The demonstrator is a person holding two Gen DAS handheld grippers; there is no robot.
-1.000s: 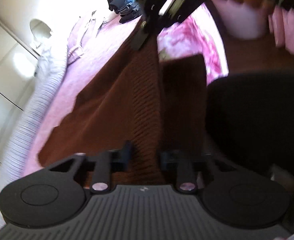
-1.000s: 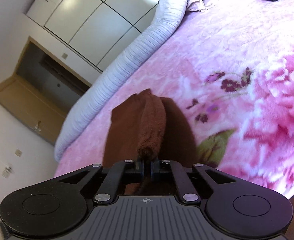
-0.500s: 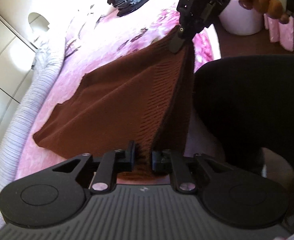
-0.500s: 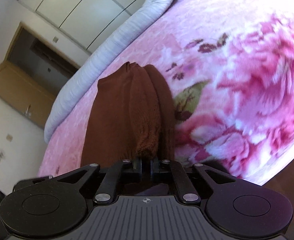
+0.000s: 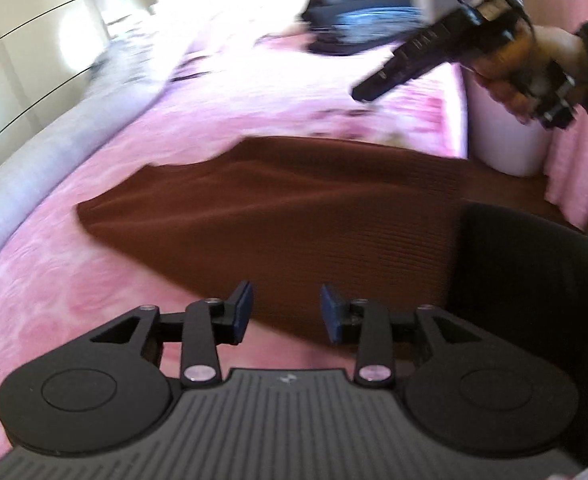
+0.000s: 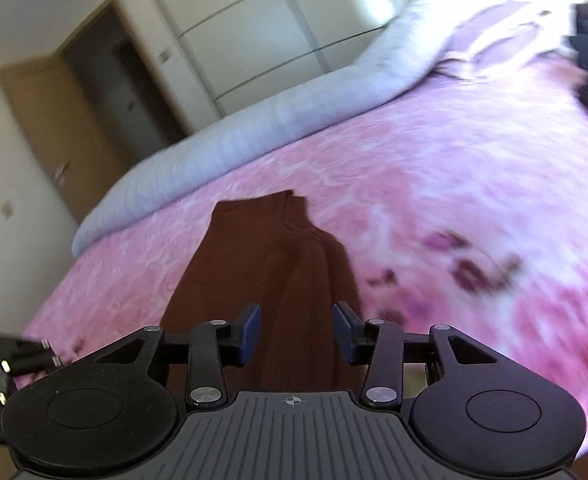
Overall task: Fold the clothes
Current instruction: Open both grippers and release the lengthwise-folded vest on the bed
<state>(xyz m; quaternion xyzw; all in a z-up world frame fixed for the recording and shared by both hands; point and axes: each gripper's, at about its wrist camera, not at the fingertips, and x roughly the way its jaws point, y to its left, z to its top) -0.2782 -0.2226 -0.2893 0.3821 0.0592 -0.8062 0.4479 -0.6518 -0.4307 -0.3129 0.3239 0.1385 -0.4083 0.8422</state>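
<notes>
left gripper (image 5: 285, 312) angled down over the near edge of the brown ribbed knit garment (image 5: 294, 208); its jaws have just been opening and now stand apart, w/ nothing pinched, the knit lying below the gap. right gripper (image 6: 296, 332) likewise tilted down, jaws just opened, pads clear of the cloth; in the left wrist view it shows as a black tool raised above the bed, gripped by a person's hand (image 5: 534, 68) in a dark sleeve.

garment lies flat on the pink floral fleece blanket (image 5: 73, 280), a fuzzy, mottled surface. right wrist view shows its narrow end w/ soft lengthwise folds (image 6: 277, 256); left wrist view shows it broad & spread.

only the left view has the white round tub (image 5: 506, 140) by the bed & a dark clothes pile (image 5: 358, 16). only the right view has the wooden door (image 6: 41, 120) & white wardrobe panels (image 6: 261, 24). grey-white ridged bolster (image 6: 253, 128) runs along the bed's far edge. both views blurred.
</notes>
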